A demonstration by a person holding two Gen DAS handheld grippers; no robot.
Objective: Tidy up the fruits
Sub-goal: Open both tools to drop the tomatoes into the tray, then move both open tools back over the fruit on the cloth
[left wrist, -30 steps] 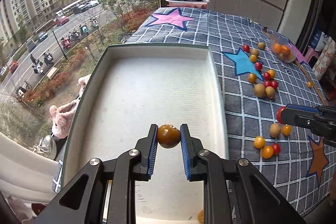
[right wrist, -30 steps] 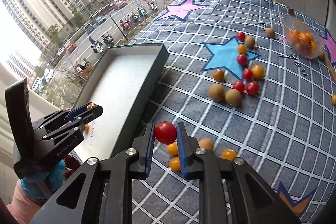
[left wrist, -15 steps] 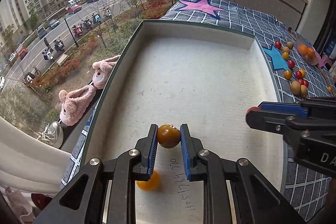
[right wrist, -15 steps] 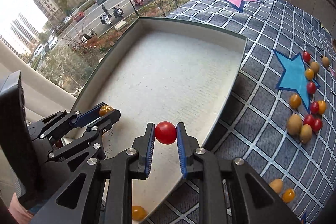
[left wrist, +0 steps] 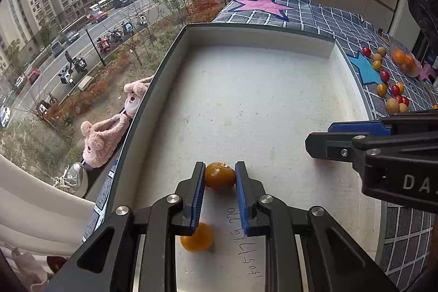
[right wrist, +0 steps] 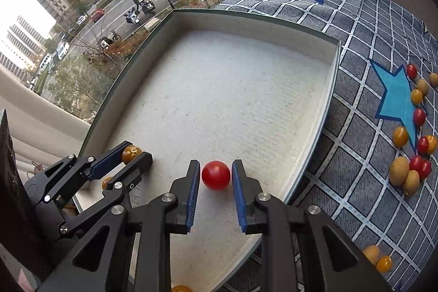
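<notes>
Right tongs [right wrist: 214,184] just parted beside glossy red tomato [right wrist: 216,175]; left tongs [left wrist: 219,182] clamp amber tomato [left wrist: 219,175]

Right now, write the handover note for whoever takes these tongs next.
Left tongs: shut on a brownish-orange cherry tomato, low over the white-lined tray.
Right tongs: jaws have just been opening; the round red cherry tomato sits between them on the tray floor, pads clear of it.
Done: a loose orange tomato also lies in the tray.
Left: release the left fruit, then fetch the scattered fruits on the checked cloth.
</notes>
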